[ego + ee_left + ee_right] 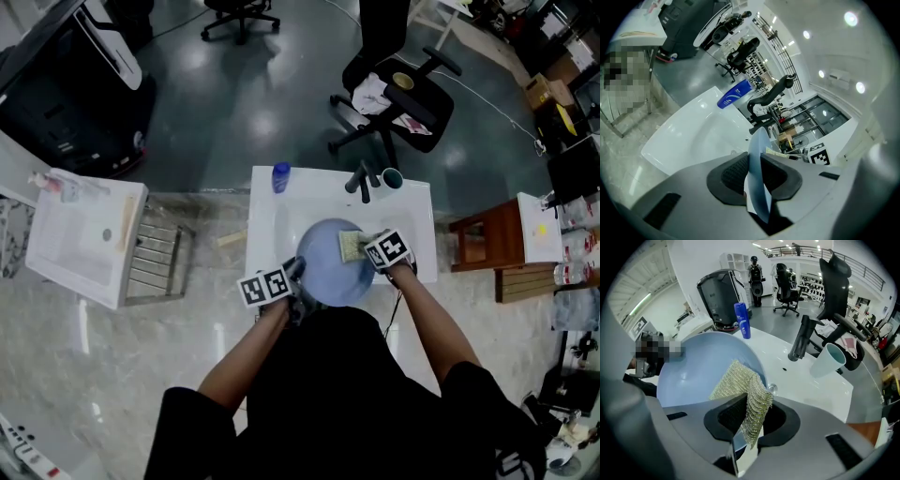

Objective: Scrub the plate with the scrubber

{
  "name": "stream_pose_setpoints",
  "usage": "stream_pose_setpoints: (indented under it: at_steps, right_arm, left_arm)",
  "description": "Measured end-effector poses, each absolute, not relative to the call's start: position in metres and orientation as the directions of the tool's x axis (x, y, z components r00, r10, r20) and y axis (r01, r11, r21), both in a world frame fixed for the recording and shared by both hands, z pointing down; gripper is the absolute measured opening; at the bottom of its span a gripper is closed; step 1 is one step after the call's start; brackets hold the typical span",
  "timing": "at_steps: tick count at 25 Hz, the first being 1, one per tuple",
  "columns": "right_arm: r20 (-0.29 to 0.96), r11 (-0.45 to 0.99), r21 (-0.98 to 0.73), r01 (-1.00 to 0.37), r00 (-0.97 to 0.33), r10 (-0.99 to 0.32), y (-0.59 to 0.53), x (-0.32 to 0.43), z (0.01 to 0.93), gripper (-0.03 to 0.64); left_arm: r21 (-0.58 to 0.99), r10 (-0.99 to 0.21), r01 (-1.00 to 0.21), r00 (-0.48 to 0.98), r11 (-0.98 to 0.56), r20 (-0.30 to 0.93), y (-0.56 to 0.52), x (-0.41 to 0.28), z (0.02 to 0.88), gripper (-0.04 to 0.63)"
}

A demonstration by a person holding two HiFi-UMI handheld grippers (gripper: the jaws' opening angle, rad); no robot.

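Note:
A pale blue plate (330, 264) is held over the white sink (267, 225). My left gripper (292, 277) is shut on the plate's left rim; in the left gripper view the plate (757, 180) stands edge-on between the pads. My right gripper (367, 251) is shut on a yellow-green mesh scrubber (352, 245). In the right gripper view the scrubber (743, 392) folds between the pads and its free part lies on the plate's face (698, 366), near the right rim.
A black faucet (362, 180) and a teal cup (391, 178) stand at the sink's back right, a blue bottle (280, 176) at its back left. A second white basin (80, 239) lies left, a wooden stool (487, 240) right, an office chair (398, 84) behind.

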State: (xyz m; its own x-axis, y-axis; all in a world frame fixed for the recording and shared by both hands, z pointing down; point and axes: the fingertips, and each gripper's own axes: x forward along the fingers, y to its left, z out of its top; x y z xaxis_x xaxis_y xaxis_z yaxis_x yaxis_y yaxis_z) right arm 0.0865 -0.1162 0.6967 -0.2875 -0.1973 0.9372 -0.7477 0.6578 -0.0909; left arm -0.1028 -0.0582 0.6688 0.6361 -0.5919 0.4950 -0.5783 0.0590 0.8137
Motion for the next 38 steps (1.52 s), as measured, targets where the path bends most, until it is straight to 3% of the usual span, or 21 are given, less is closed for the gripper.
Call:
stream_pose_setpoints:
  at_steps: [3, 9, 14, 20, 38]
  right_arm:
    - [0.911, 0.667, -0.152, -0.729, -0.365, -0.192, -0.113, 0.079, 0.686, 0.067]
    - [0.753, 0.598, -0.434, -0.674, -0.635, -0.171, -0.093, 0.051, 0.654, 0.066]
    - [0.665, 0.623, -0.522, -0.582, -0.735, -0.130, -0.071, 0.007, 0.631, 0.066]
    - [0.713, 0.638, -0.540, -0.549, -0.702, -0.001, -0.042, -0.029, 0.656, 0.066]
    - [0.887, 0.723, -0.362, -0.588, -0.455, 0.074, -0.037, 0.011, 0.702, 0.071]
  left_arm:
    - [0.808, -0.595, -0.585, 0.624, 0.074, 0.506, -0.058, -0.108, 0.676, 0.060]
    - [0.803, -0.609, -0.587, 0.599, 0.107, 0.519, -0.059, -0.120, 0.685, 0.054]
    - [0.791, -0.617, -0.602, 0.584, 0.109, 0.529, -0.063, -0.125, 0.686, 0.052]
    - [0.804, -0.626, -0.584, 0.587, 0.113, 0.514, -0.063, -0.122, 0.686, 0.052]
    - [0.833, -0.607, -0.542, 0.627, 0.110, 0.488, -0.059, -0.115, 0.686, 0.057]
